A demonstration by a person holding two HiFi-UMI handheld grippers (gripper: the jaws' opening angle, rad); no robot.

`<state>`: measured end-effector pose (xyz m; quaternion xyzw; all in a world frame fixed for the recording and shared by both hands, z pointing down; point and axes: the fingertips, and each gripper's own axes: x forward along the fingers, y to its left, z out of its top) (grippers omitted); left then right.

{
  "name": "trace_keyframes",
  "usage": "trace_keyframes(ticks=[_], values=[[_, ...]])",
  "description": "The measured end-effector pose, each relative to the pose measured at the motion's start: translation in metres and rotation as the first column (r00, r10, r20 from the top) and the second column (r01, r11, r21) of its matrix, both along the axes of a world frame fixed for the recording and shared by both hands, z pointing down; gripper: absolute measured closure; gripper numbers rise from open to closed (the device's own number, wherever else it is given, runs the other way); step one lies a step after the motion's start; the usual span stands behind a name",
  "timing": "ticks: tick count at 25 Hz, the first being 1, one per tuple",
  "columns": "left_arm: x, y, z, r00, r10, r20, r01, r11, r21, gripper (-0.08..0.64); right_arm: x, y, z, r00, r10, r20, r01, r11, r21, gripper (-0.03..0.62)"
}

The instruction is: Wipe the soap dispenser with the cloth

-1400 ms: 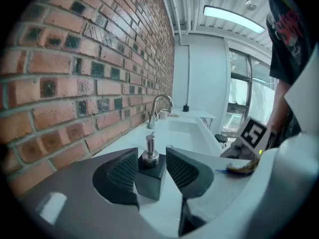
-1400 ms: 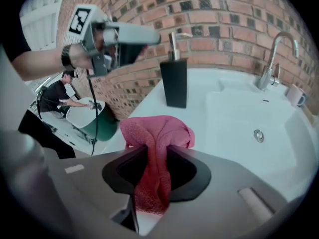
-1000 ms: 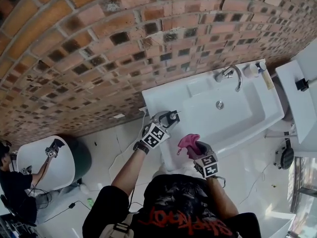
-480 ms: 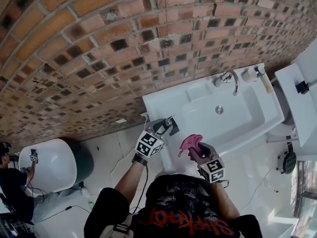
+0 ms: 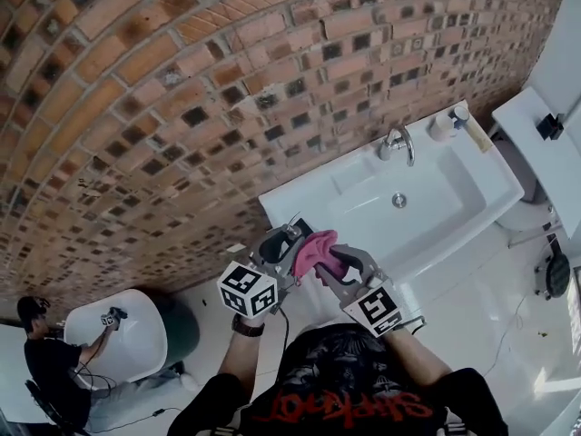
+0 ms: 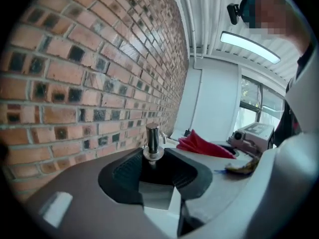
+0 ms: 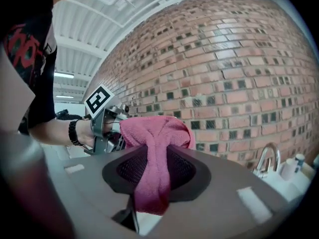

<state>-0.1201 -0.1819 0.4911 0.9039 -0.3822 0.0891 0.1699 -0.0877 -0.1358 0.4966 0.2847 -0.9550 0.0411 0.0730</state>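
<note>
Head view: left tool [image 5: 280, 243], right tool [image 5: 332, 267], one cloth [image 5: 313, 248], one soap dispenser [image 5: 295, 230].

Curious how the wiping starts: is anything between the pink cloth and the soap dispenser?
Nothing visible. The left tongs have just closed on the soap dispenser, the right tongs grip the pink cloth, and only open air shows between them.

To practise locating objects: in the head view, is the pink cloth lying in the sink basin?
No: the pink cloth is clamped in the right gripper, held short of the sink.
</note>
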Motion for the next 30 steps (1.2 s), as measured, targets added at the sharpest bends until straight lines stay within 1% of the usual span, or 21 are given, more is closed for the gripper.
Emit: trace_keyframes(ticks=[1,3,7,12,17,19,20,22,24,25,26,28,30], values=[[0.005,0.005,-0.006,1.000,0.001,0.007,-0.001,1.000,0.010,0.422,-0.002,0.003,-0.007,1.000,0.001,-0.016,0.000,1.000,0.031,0.474],[0.012,0.014,-0.019,1.000,-0.004,-0.013,0.004,1.000,0.018,0.422,-0.001,0.009,-0.010,0.999,0.002,-0.038,0.000,0.998,0.069,0.476],[0.022,0.027,-0.039,0.997,-0.015,-0.075,0.016,1.000,0.016,0.422,0.013,0.024,0.008,0.997,0.014,-0.076,-0.008,0.997,0.081,0.477],[0.023,0.036,-0.056,0.993,-0.026,-0.112,0.028,0.999,0.017,0.422,0.031,0.034,0.043,0.994,0.026,-0.107,-0.025,1.000,0.015,0.477],[0.025,0.040,-0.058,0.996,-0.038,-0.080,0.040,0.999,0.026,0.422,0.050,0.036,0.090,0.988,0.045,-0.146,-0.056,0.996,-0.073,0.477],[0.026,0.041,-0.054,0.997,-0.032,-0.075,0.034,0.999,0.025,0.422,0.057,0.039,0.085,0.991,0.061,-0.123,-0.071,0.995,-0.075,0.477],[0.028,0.041,-0.050,0.997,-0.020,-0.072,0.022,0.999,0.029,0.422,0.062,0.041,0.073,0.993,0.069,-0.091,-0.075,0.995,-0.064,0.479],[0.033,0.045,-0.042,0.998,0.019,-0.054,-0.017,0.998,0.053,0.422,0.072,0.043,0.040,0.997,0.078,0.005,-0.078,0.996,-0.036,0.479],[0.040,0.055,-0.042,0.997,0.075,-0.026,-0.072,0.993,0.095,0.422,0.080,0.040,0.001,0.992,0.076,0.100,-0.076,0.997,-0.006,0.479],[0.044,0.062,-0.047,0.994,0.112,-0.013,-0.109,0.986,0.122,0.422,0.082,0.036,-0.016,0.991,0.059,0.124,-0.060,0.998,0.006,0.477],[0.050,0.069,-0.053,0.988,0.155,-0.003,-0.152,0.977,0.152,0.422,0.082,0.034,-0.031,0.991,0.025,0.131,-0.027,1.000,0.015,0.477],[0.060,0.084,-0.071,0.969,0.248,0.003,-0.244,0.948,0.207,0.422,0.079,0.032,-0.055,0.984,-0.079,0.159,0.079,0.997,0.011,0.476],[0.066,0.097,-0.090,0.946,0.325,-0.015,-0.311,0.916,0.254,0.422,0.075,0.034,-0.066,0.960,-0.204,0.191,0.209,0.978,-0.004,0.476]])
